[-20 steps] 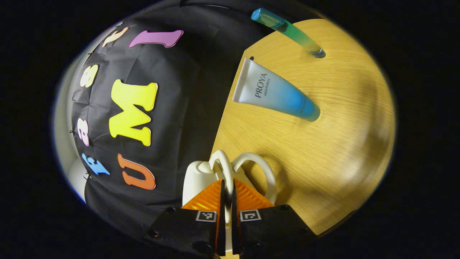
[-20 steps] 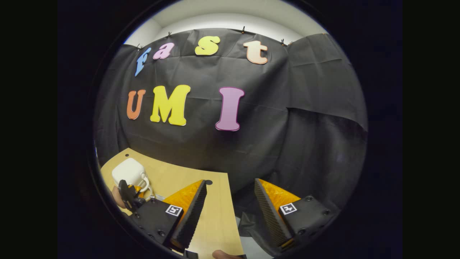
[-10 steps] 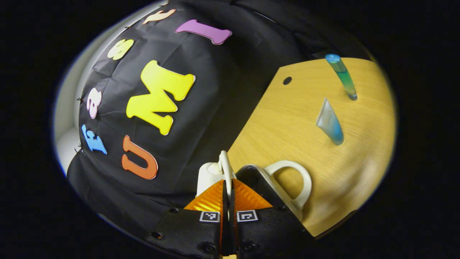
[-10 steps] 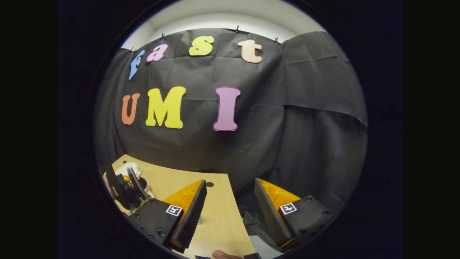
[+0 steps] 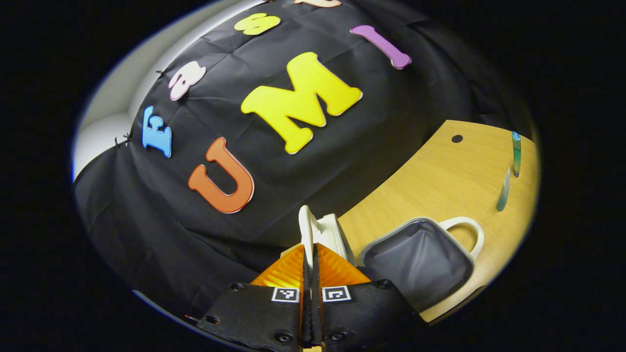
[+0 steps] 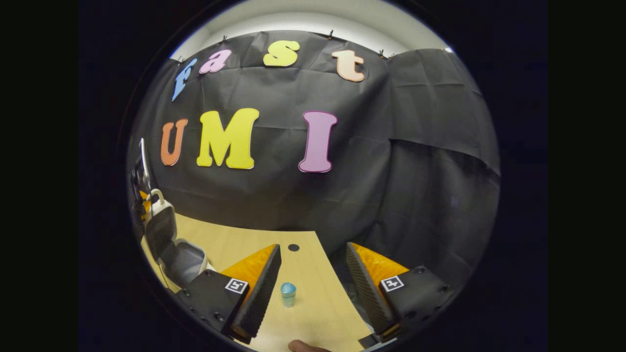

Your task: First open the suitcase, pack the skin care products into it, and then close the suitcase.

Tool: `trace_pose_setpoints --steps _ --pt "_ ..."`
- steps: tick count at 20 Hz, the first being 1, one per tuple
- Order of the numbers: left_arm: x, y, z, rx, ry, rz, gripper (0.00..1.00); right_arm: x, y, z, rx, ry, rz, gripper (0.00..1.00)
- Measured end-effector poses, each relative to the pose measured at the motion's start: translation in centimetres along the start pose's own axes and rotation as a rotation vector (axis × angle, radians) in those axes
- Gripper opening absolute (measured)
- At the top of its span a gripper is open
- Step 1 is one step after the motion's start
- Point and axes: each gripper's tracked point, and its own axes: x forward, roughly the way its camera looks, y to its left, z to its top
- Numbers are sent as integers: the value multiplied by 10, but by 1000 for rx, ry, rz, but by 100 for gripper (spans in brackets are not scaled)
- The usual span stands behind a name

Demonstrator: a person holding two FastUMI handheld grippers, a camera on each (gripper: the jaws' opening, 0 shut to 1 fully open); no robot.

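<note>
White suitcase [image 5: 415, 259] lid handle [image 5: 307, 230] is staying clamped in my left hand-held gripper [image 5: 309, 274]; right hand-held gripper [image 6: 313, 274], fingers apart, is idling; both tubes [image 5: 503, 189] are awaiting packing.

Item count: one open suitcase [image 5: 415, 259], two skin care tubes [image 5: 503, 189] [image 5: 516, 152], one table [image 5: 440, 176].

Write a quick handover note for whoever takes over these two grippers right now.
Left gripper: shut on the lid handle of the small white suitcase, lid swung up, grey lining exposed.
Right gripper: open, empty, above the wooden table with a blue-capped tube standing between its fingers.
Two tubes stand on the table beyond the case.
Done: suitcase opened. Left: pack the products, close the lid.
</note>
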Motion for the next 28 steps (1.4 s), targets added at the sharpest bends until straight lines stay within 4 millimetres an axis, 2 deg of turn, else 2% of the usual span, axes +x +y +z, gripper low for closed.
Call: trace_pose_setpoints --steps 2,4,6,10,12,16,20,23,25,27,28 --pt "8 29 -27 -21 37 15 3 1 19 -6 0 27 -2 80" --pt "17 53 -63 -33 86 34 3 0 33 -10 4 48 -11 80" --pt "28 73 -90 -77 116 33 3 -2 45 -16 6 75 -20 80" --pt "56 89 -150 -125 185 -4 3 -9 62 -28 -4 110 -47 80" --pt "66 94 -188 -114 240 -23 3 -13 67 -31 -19 109 -58 79" --pt "92 78 -253 -172 346 -94 3 -18 74 -31 -32 116 -78 79" --pt "99 50 -308 -271 446 -176 4 -24 82 -38 -66 131 -84 79" --pt "104 33 -330 -323 466 -225 4 -26 85 -36 -93 121 -95 78" --pt "105 28 -338 -352 473 -255 8 -27 84 -37 -99 123 -103 78" --pt "108 38 -346 -336 482 -208 19 -26 83 -39 -110 131 -106 79" --pt "109 46 -347 -339 476 -184 39 -27 83 -40 -118 132 -105 79"
